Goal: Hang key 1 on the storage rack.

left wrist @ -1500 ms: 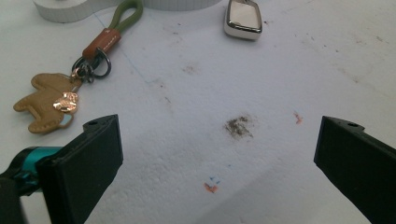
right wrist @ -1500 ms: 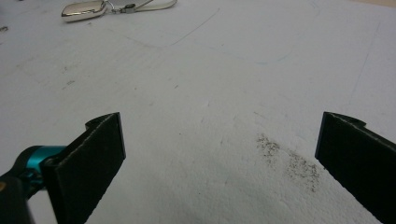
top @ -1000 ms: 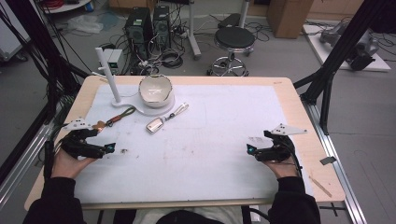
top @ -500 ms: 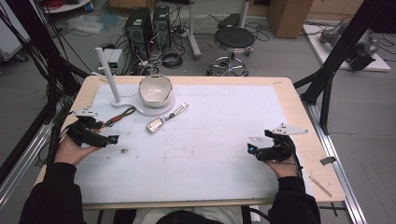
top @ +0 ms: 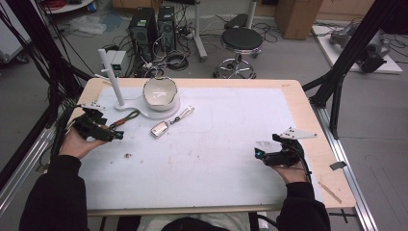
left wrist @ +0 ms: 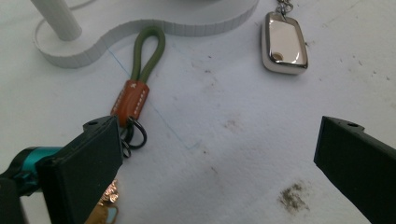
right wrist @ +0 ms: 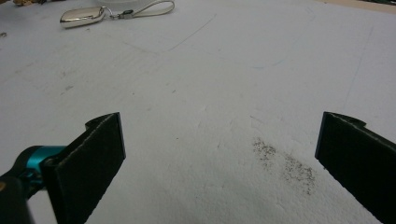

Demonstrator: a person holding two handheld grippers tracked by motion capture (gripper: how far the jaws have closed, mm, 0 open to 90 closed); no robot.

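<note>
A white foam-covered wooden table (top: 231,163) stands amid cluttered cables. The left gripper (top: 111,135), jaws wide and empty, hovers just beside the olive-green cord key strap (left wrist: 140,79); the right gripper (top: 260,155) gapes empty, well apart from it.

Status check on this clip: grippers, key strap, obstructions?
Left hand-held gripper open, at green key strap. Right hand-held gripper open, idle. Silver key fob nearby, not blocking.

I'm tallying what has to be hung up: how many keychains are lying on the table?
2. The green-loop keychain lies just ahead of the left tool, beside the white stand's base. The silver key fob lies to its right, in front of the bowl.
</note>
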